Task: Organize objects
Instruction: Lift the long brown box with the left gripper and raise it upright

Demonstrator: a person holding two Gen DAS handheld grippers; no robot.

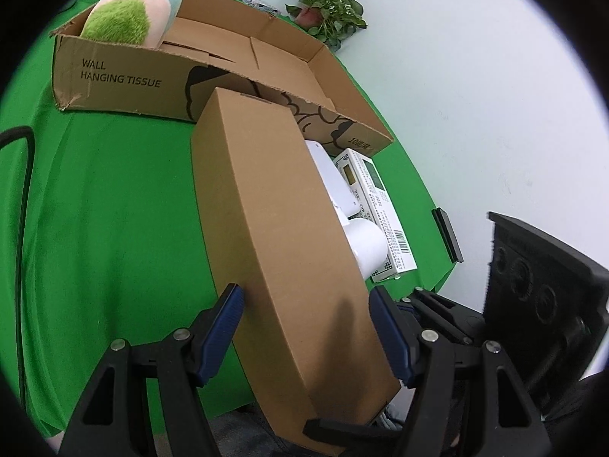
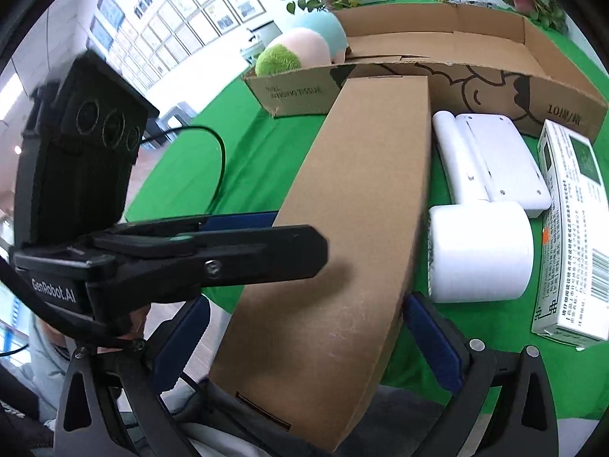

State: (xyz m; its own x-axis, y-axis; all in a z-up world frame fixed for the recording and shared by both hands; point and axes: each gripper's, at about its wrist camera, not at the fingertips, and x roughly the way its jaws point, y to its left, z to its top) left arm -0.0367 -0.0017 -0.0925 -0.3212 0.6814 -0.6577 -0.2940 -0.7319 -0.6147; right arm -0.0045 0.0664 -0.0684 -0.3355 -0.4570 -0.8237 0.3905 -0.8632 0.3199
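A long brown cardboard box (image 1: 281, 236) lies lengthwise on the green table, its far end against the big open carton (image 1: 125, 76). My left gripper (image 1: 306, 337) straddles its near end, blue pads against both sides. My right gripper (image 2: 304, 346) also straddles the same box (image 2: 350, 228), jaws wide, with small gaps at the pads. The left gripper's finger (image 2: 213, 251) crosses the box in the right wrist view. A white roll (image 2: 479, 251), a white device (image 2: 495, 160) and a white printed packet (image 2: 574, 228) lie to the right of the box.
The open carton (image 2: 495, 72) marked "WALL HANGING TISSUE" holds a plush toy (image 1: 133, 11). Potted plants (image 1: 327, 3) stand behind it by the white wall. A black cable (image 2: 217, 152) runs over the green cloth (image 1: 106, 209) at left. A small black object (image 1: 447, 234) lies at the table's right edge.
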